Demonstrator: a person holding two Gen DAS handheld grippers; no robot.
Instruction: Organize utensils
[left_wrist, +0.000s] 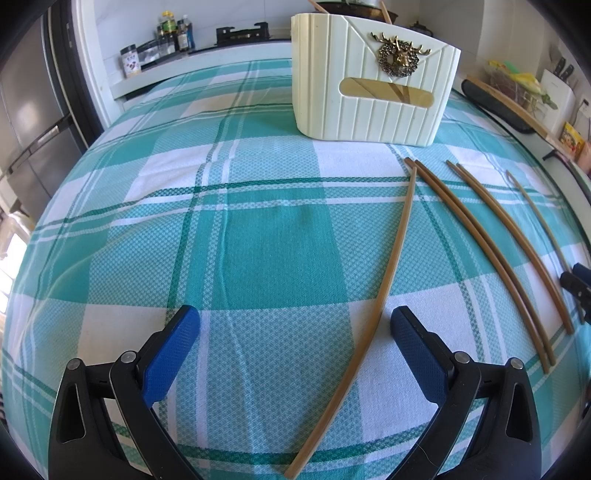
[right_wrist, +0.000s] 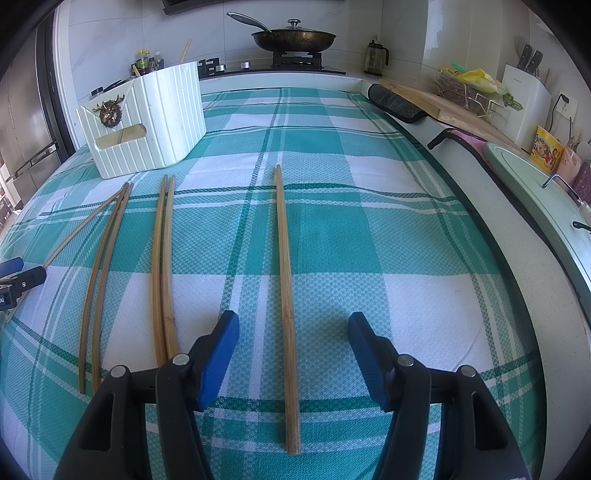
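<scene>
Several bamboo chopsticks lie on a green-and-white checked cloth. A cream utensil holder with a gold deer emblem stands at the back; in the right wrist view it stands at the back left. My left gripper is open, low over the cloth, with a single chopstick lying between its fingers near the right one. My right gripper is open, with another single chopstick lying between its fingers. Two chopstick pairs lie between the two grippers.
A stove with a lidded pan and bottles stand behind the cloth. A cutting board, knife block and a pale green tray line the right counter. A fridge stands at the left.
</scene>
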